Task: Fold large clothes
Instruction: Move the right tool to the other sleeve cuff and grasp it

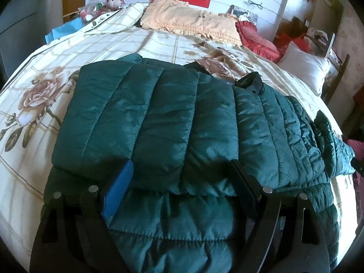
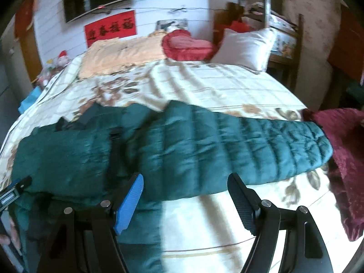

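A dark teal quilted jacket (image 1: 173,118) lies across the floral bedspread (image 1: 41,104), with one sleeve folded over its body. My left gripper (image 1: 182,173) hovers low over the jacket's near hem, open. Its blue pad (image 1: 119,188) and its black finger (image 1: 244,182) stand far apart and pinch no fabric. In the right wrist view the other sleeve (image 2: 261,145) stretches out flat to the right. My right gripper (image 2: 185,182) is open above that sleeve's near edge, where it joins the body. Its pads are clear of the cloth.
At the head of the bed are a peach pillow (image 1: 188,20), a red heart cushion (image 2: 186,44) and a white pillow (image 2: 245,47). A maroon cloth (image 2: 343,159) lies at the right bed edge. A hand and a black device part (image 2: 16,190) show at the left.
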Demonstrator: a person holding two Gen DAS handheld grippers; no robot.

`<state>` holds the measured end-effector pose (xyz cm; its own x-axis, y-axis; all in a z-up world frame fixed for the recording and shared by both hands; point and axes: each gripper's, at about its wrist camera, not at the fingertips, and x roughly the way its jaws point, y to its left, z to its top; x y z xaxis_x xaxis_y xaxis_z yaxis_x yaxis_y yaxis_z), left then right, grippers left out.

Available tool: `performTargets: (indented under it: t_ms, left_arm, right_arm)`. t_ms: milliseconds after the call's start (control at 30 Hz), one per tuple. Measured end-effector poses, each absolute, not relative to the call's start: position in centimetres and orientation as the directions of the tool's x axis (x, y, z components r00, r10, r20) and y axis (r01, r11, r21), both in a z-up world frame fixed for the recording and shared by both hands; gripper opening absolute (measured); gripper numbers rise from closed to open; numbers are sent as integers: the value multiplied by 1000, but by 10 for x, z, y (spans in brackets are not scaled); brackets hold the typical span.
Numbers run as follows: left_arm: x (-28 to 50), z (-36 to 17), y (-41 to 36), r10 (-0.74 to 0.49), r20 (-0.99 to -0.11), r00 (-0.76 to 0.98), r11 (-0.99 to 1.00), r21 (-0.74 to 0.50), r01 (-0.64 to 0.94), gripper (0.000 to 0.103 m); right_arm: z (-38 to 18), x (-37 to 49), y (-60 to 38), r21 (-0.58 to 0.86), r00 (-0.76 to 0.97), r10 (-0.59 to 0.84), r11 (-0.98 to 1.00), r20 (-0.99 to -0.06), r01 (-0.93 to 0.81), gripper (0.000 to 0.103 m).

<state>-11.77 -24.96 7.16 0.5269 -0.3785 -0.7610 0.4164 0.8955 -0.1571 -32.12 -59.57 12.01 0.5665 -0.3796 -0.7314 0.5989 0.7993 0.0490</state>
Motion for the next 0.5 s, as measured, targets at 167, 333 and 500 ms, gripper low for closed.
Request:
performTargets:
  t_ms: [167, 333, 500]
  left_arm:
    - [-119, 67, -252, -373, -760, 533, 894, -142, 424, 88]
    - [-121, 63, -252, -379, -752, 539, 893, -145, 425, 88]
    - [-120, 61, -250, -400, -751, 526, 885, -167, 435, 93]
  right_arm:
    - [110, -344, -646, 47, 512, -432, 729, -743, 683, 76]
    - [101, -362, -683, 24, 447, -473, 666, -759, 746, 76]
    - [95, -373, -708, 7, 409, -501, 626, -763, 780, 76]
